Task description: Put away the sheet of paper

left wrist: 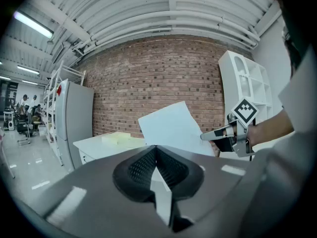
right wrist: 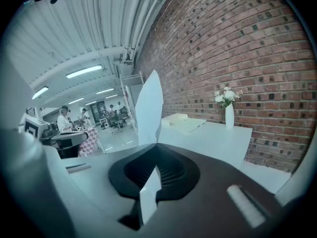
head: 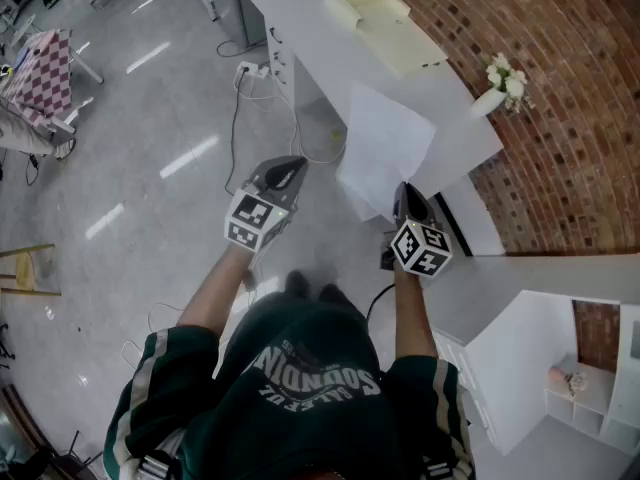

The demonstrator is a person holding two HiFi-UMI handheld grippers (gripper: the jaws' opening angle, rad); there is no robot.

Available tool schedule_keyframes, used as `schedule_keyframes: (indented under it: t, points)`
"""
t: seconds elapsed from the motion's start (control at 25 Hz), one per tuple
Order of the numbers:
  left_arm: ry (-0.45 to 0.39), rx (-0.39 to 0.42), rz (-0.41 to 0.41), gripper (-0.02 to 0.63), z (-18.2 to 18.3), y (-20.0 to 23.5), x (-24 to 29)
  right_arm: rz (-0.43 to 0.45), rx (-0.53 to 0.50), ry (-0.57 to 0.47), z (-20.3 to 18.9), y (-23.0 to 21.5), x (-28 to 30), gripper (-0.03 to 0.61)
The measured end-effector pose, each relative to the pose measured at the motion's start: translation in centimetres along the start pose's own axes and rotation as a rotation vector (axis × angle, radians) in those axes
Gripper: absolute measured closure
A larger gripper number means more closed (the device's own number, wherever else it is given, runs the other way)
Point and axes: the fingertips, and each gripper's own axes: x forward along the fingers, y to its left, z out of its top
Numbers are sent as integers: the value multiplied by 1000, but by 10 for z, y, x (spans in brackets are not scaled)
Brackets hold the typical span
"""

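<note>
Firmly, right claw (head: 403,189) pinches paper sheet (head: 385,143) (left claw (head: 297,164) closed)

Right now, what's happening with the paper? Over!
Right gripper: jaws shut on the sheet of paper, sheet standing up in the air. Left gripper: jaws shut, empty. White desk ahead, flower vase by the wall.

An open industrial-style lab hall: bare brick wall (head: 560,88) at upper right, polished grey floor (head: 150,98) at left, ribbed metal ceiling (left wrist: 148,14), strip lights (right wrist: 84,72), people (right wrist: 64,115) at distant workstations.
</note>
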Motion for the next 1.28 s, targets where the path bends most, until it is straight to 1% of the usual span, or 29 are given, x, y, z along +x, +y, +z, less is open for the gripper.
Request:
schedule_keyframes:
  t: [0.28,0.52,0.76,0.96,1.28]
  points:
    - [-5,-6,21,604,0,-36,-26,44,-1,-15,-4,4,-43,578]
    - [-6,0,26,604,-1,-55,-35,54,-9,-24,-5,1,-59,578]
    - [-14,-2,29,604,-1,-55,-40,55,-8,-38,-3,4,-65,578]
    - [-18,4,13,604,0,-51,-39,44,-9,-41,-2,7,-63,578]
    - [-14,0,-6,604,-6,-43,-43,35,19,-42,-14,17,-59,578]
